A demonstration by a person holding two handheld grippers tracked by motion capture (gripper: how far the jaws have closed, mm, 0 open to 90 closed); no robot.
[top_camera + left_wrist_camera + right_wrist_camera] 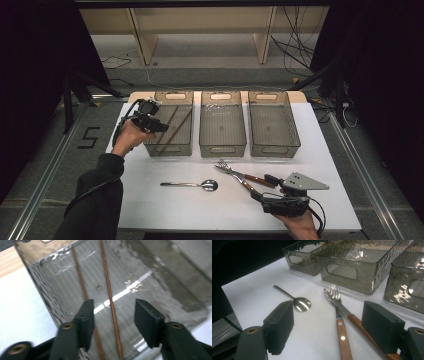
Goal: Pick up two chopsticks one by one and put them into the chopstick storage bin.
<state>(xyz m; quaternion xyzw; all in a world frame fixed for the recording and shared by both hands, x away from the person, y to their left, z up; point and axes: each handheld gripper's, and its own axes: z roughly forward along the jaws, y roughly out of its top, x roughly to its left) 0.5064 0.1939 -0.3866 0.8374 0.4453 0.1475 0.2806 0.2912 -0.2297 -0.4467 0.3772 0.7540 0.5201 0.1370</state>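
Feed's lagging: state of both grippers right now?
Left gripper: open over the left bin, holding nothing.
Right gripper: open, empty, near fork and knife.

Spoon [194, 185] on table [150, 200]; middle bin [222, 125], right bin [273, 125].

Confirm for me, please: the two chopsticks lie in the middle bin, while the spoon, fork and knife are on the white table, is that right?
Not quite: the chopsticks lie in the left bin, not the middle one, as the high view shows. The middle bin holds no chopsticks. The rest stands: the spoon, fork and knife are on the white table.
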